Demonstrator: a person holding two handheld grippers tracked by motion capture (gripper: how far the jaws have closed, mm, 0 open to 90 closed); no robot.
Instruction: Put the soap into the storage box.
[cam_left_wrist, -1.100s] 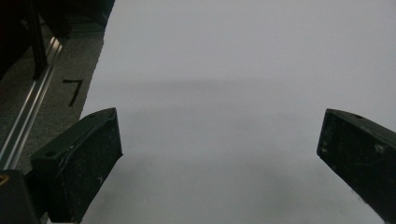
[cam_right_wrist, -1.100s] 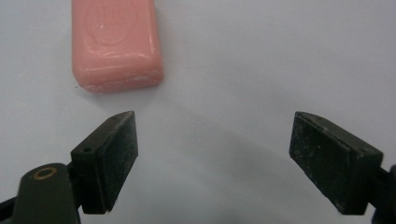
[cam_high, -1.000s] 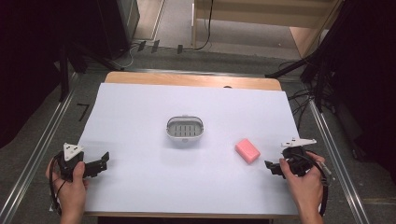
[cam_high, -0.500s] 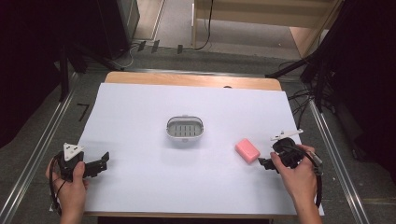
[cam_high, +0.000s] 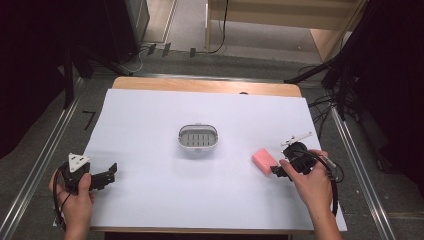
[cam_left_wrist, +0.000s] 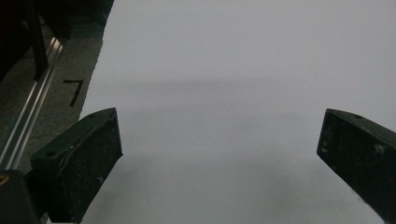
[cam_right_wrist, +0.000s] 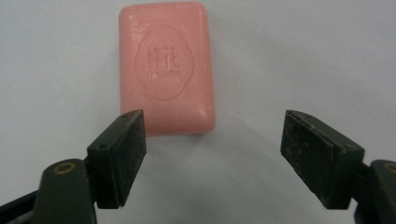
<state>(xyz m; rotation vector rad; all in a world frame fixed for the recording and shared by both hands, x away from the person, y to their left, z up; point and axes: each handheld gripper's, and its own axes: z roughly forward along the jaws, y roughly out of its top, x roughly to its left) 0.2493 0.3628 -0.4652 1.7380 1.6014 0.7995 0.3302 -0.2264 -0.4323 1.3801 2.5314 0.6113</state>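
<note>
Pink soap (cam_right_wrist: 166, 67) flat on white tabletop (cam_high: 150, 125), right of slotted dish (cam_high: 198, 137). Right tongs (cam_right_wrist: 212, 154) gaping wide, just short of soap, empty. Left tongs (cam_left_wrist: 219, 158) equally spread over bare sheet, far left.

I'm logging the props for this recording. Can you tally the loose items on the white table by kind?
Pink soap bar: 1
White soap dish with slotted grey insert: 1
Total: 2
</note>
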